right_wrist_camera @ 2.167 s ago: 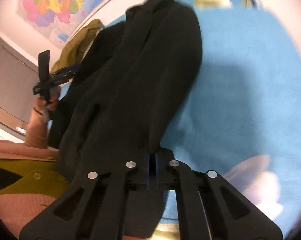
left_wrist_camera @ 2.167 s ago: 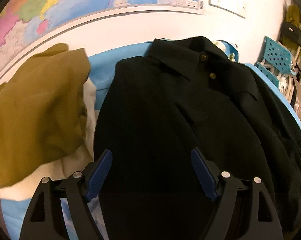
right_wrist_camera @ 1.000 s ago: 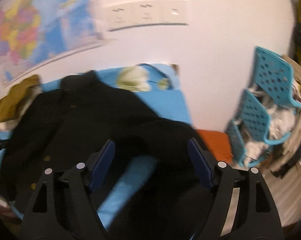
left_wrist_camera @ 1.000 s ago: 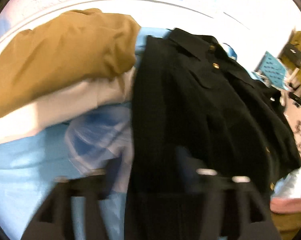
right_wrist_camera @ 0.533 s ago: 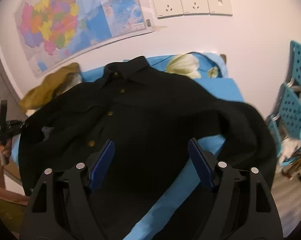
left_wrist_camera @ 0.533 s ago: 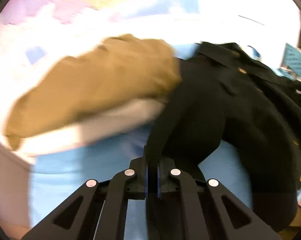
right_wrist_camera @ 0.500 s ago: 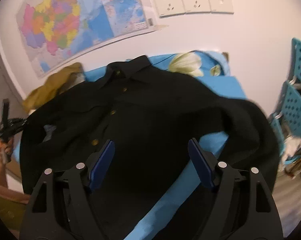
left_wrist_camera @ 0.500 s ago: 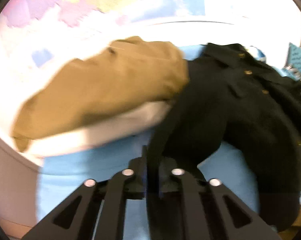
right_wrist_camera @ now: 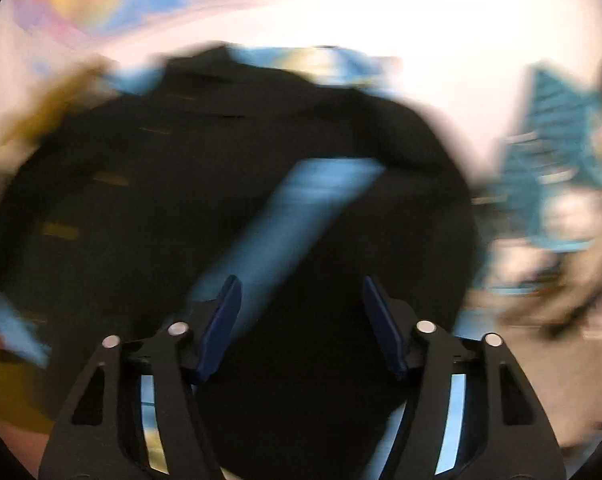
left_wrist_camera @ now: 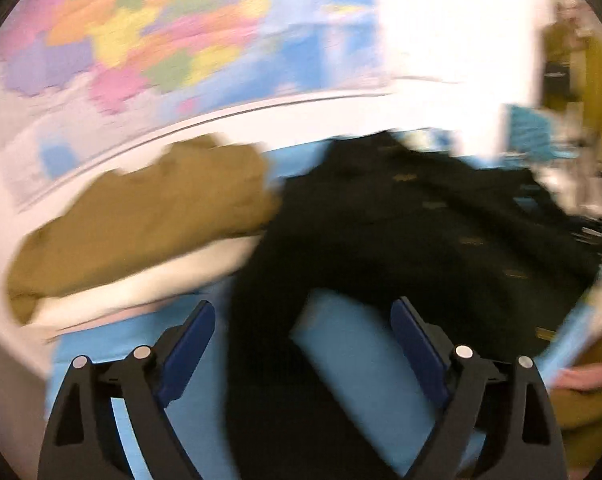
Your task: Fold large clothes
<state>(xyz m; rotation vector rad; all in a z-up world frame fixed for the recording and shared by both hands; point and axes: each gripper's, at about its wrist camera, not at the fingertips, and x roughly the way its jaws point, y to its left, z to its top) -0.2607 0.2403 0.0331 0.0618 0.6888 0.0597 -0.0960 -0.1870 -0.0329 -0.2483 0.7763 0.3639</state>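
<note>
- Our left gripper (left_wrist_camera: 301,332) is spread wide, gripping nothing; a sleeve of the black shirt (left_wrist_camera: 421,240) runs down between its fingers, and the shirt's body lies at 1 o'clock on the blue sheet (left_wrist_camera: 349,344).
- At 10 o'clock sits a mustard garment (left_wrist_camera: 149,216).
- Our right gripper (right_wrist_camera: 301,312) is likewise spread wide and empty, above the shirt's sleeve, the body at 11 o'clock.
- Both views are blurred.

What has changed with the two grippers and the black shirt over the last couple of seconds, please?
The left gripper, clamped on the black shirt's sleeve half a second ago, has let go and now stands open above it. The right gripper, shut on the other sleeve two seconds ago, released earlier and remains open. The shirt still lies spread on the blue sheet, the mustard garment beside it.
</note>
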